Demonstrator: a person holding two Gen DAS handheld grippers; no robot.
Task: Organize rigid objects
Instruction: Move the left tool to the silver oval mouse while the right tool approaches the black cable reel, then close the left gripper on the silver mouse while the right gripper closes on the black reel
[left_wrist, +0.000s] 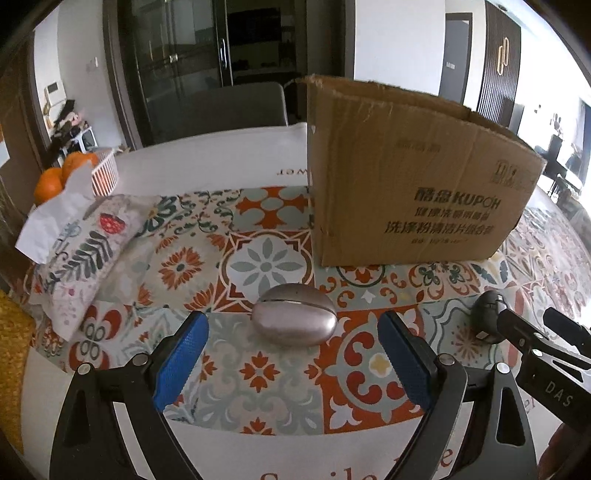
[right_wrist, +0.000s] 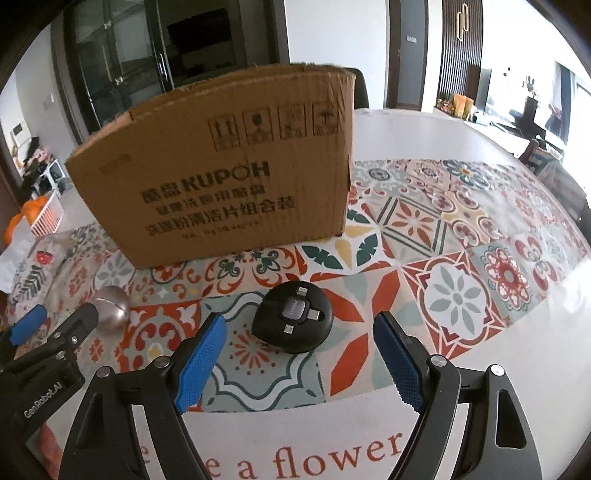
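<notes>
Just ahead of the left claw (left_wrist: 293, 341) lies a silver egg (left_wrist: 294, 319).

The left gripper (left_wrist: 291, 354) and the right gripper (right_wrist: 301, 354) both tilt downward, jaws spread wide (blue pads bare), the right one at the left's three o'clock.

Brown cardboard box (left_wrist: 406, 177), silver pebble-shaped case (left_wrist: 294, 319), black round adapter (right_wrist: 293, 321), orange-teal floral tiled cloth (right_wrist: 424, 258).
</notes>
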